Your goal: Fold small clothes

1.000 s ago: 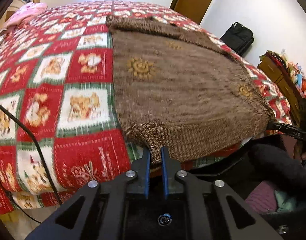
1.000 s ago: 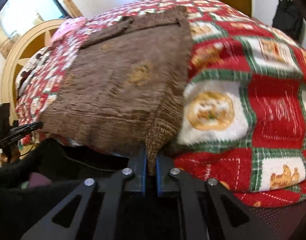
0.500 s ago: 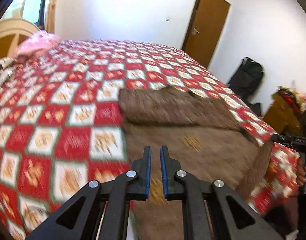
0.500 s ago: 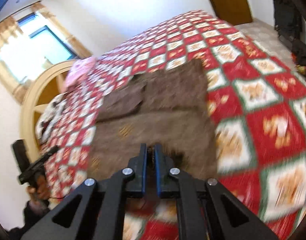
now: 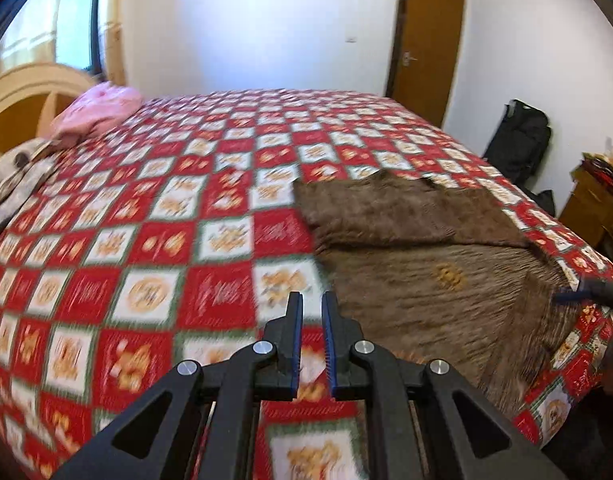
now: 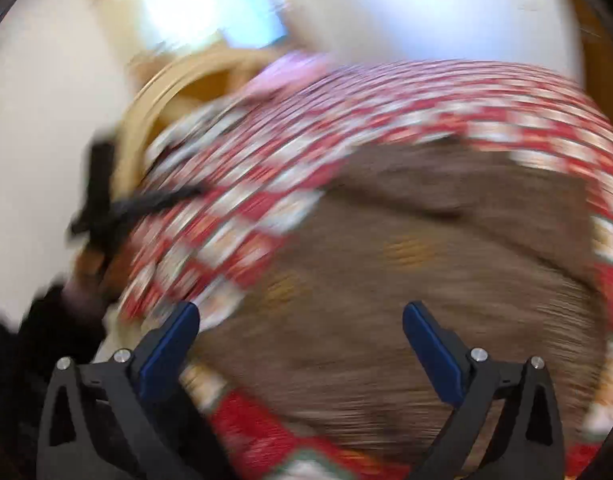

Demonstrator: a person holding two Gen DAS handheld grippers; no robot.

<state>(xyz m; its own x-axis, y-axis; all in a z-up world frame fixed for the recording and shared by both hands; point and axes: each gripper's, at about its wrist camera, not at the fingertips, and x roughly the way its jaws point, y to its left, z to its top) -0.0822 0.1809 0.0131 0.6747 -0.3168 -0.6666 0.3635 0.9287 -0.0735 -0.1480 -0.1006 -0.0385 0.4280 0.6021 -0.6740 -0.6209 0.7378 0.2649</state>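
Observation:
A brown knitted sweater (image 5: 426,276) with yellow motifs lies flat on the red, white and green checked bedspread (image 5: 154,240), its upper part folded over. My left gripper (image 5: 311,312) hovers over the bedspread just left of the sweater, shut with nothing between its blue pads. In the blurred right wrist view my right gripper (image 6: 300,312) hangs over the sweater (image 6: 426,280). Its jaws are opening and stand wide, with nothing between them. At the right edge of the left wrist view, a dark fingertip (image 5: 582,293) of the right gripper shows over the sweater's corner.
A pink pillow (image 5: 98,112) and a pale wooden headboard (image 5: 22,92) sit at the far left of the bed. A brown door (image 5: 426,48), a black bag (image 5: 518,140) and a wooden cabinet (image 5: 594,208) stand along the right wall.
Both grippers held the sweater's hem at the bed's edge, then rose and moved forward over the bed. The left now holds nothing. The right let go and opened wide.

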